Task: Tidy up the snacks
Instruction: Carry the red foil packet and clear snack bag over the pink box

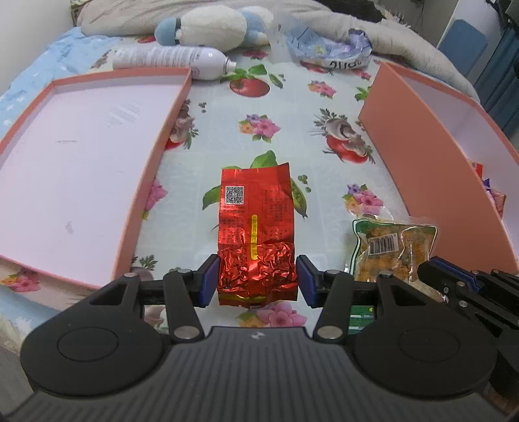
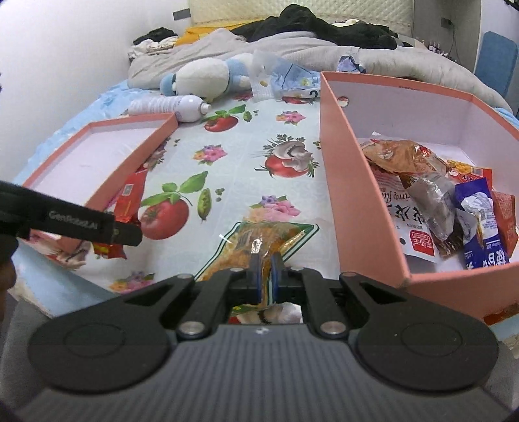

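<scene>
A red foil packet (image 1: 256,220) sits crinkled between the blue pads of my left gripper (image 1: 258,280), which is shut on its near end above the flowered cloth. The right wrist view shows the same red packet (image 2: 129,198) under the left gripper's finger (image 2: 97,225), beside the lid's corner. My right gripper (image 2: 266,272) is shut on the near edge of a clear green-trimmed packet of yellow snack (image 2: 259,237). That snack packet (image 1: 392,246) lies next to the tall pink box (image 2: 350,194), which holds several snack packets (image 2: 421,194).
A shallow pink lid (image 1: 146,181) with a white inside lies at the left. At the far end of the flowered cloth are a white spray bottle (image 1: 168,60), a white-and-blue plush toy (image 1: 211,26), a crumpled blue bag (image 1: 327,48) and a grey blanket (image 2: 211,48).
</scene>
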{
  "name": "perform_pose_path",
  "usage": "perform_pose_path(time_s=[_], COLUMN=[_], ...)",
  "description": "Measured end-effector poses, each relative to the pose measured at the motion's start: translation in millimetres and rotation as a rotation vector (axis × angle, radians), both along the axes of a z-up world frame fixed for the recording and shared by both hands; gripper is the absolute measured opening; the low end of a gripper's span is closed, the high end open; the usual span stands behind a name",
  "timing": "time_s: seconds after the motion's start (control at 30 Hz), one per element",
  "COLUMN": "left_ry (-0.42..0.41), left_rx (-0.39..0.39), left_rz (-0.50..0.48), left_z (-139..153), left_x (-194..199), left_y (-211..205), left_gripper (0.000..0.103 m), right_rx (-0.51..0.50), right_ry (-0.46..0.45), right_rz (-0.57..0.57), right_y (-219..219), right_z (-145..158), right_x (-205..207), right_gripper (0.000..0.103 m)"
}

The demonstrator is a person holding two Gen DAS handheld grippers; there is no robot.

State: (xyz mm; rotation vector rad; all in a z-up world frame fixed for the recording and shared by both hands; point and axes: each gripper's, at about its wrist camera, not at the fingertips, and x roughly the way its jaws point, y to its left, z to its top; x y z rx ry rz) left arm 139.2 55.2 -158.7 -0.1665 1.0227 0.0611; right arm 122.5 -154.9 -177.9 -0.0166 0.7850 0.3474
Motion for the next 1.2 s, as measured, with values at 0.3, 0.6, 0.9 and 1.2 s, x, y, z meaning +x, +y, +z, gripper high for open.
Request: perform_pose_path(time_s=[0.3, 0.6, 0.9, 1.2], left_ry=[-0.002, -0.067, -0.153, -0.189], left_rx=[0.024, -0.004, -0.042, -0.095], left_rz=[0.006, -0.017, -0.078, -0.179], left_z=[28.1, 70.6, 115.7, 139.6], left_x=[-27.1, -54.9, -68.9, -60.9], left_y=[-7.6, -19.0, -54.5, -106.9], left_gripper=[0.056, 0.056, 0.056, 0.056], right_rx=[0.028, 0.075, 0.114, 0.132], right_ry=[-0.031, -0.069, -0.128, -0.182], right_rz=[0.032, 0.006, -0.057, -0.158], right_y=[-4.2, -24.1, -61.6, -112.4], right_z=[26.7, 60.6, 101.0, 131.6], right_x=[-21.9, -47.6, -70.4, -82.5], right_gripper=[0.008, 0.006, 0.003, 0.003])
